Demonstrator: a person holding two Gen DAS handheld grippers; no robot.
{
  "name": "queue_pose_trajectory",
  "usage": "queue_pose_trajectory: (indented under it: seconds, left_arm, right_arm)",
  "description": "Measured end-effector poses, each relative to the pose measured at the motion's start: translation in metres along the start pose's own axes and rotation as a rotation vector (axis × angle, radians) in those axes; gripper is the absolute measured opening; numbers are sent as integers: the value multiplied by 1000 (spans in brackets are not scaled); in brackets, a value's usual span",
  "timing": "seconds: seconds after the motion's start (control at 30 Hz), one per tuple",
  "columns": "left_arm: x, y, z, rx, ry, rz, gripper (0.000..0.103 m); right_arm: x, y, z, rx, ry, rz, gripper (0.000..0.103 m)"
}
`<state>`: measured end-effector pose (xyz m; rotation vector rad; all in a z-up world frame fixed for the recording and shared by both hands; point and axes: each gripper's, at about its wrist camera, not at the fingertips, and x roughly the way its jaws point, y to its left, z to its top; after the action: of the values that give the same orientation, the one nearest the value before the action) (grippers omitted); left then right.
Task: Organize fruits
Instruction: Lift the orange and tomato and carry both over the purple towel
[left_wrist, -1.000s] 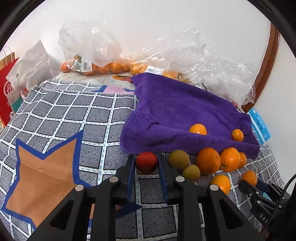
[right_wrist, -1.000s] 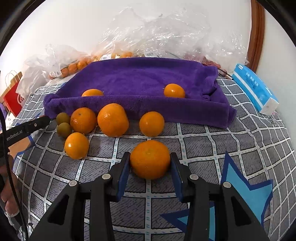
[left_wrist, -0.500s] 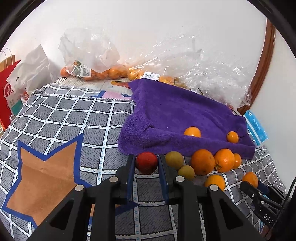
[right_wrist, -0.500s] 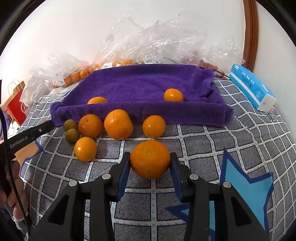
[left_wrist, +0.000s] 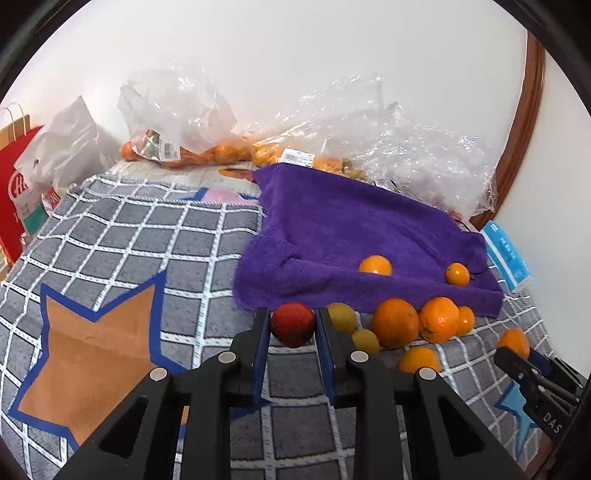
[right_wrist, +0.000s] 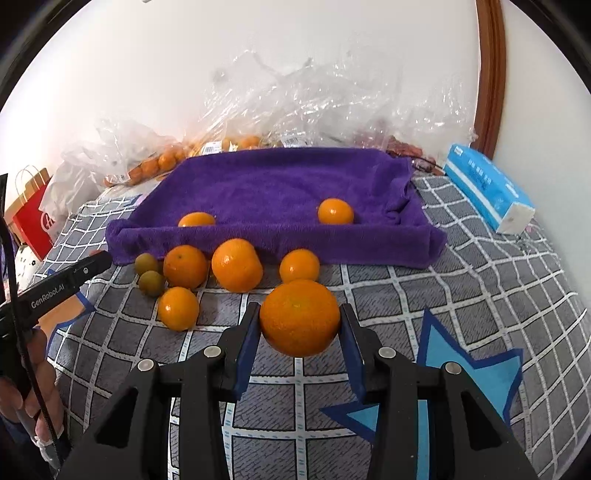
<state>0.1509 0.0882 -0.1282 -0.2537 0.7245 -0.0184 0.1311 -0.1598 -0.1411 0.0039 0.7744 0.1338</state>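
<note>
My left gripper (left_wrist: 292, 325) is shut on a small red fruit (left_wrist: 292, 324), held just in front of the purple towel (left_wrist: 354, 229). My right gripper (right_wrist: 299, 319) is shut on a large orange (right_wrist: 300, 317), lifted a little above the checked cloth (right_wrist: 461, 280). Two small oranges (right_wrist: 335, 211) (right_wrist: 196, 220) lie on the towel (right_wrist: 280, 184). Along its front edge sit several oranges (right_wrist: 237, 264) and two small green fruits (right_wrist: 151, 283). The left gripper's tip (right_wrist: 86, 267) shows at the left of the right wrist view.
Clear plastic bags (left_wrist: 177, 107) with more oranges (left_wrist: 221, 153) pile up against the white wall behind the towel. A blue tissue pack (right_wrist: 487, 188) lies at the right, a red paper bag (left_wrist: 18, 192) at the left. A brown wooden frame (right_wrist: 491, 74) stands at the far right.
Both views show the fruits and towel sliding lower and farther in frame as the right gripper rose slightly with its orange. The grips are unchanged.
</note>
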Motion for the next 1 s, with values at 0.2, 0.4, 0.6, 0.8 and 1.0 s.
queue_pose_trajectory:
  seconds: [0.2,0.4,0.6,0.8,1.0]
  left_arm:
    - [-15,-11,8,8,-10,-8,24]
    - [-24,-23,26,32,-32,-13,24]
    - [-25,-31,41,36,-57,-14,24]
    - [-20,-36,53,28,-59,-20,24]
    - [-14,-42,59,38,-56,-17,24]
  right_arm:
    - [-7,-1,15,-6,-30,6,42]
    - [-5,-4,36,6,-59,14,42]
    - [-1,-7,52,19,-84,19,42]
    - [4,-8,63,16,-100,21,42]
    - [10,-8,70,13,-103,24,42]
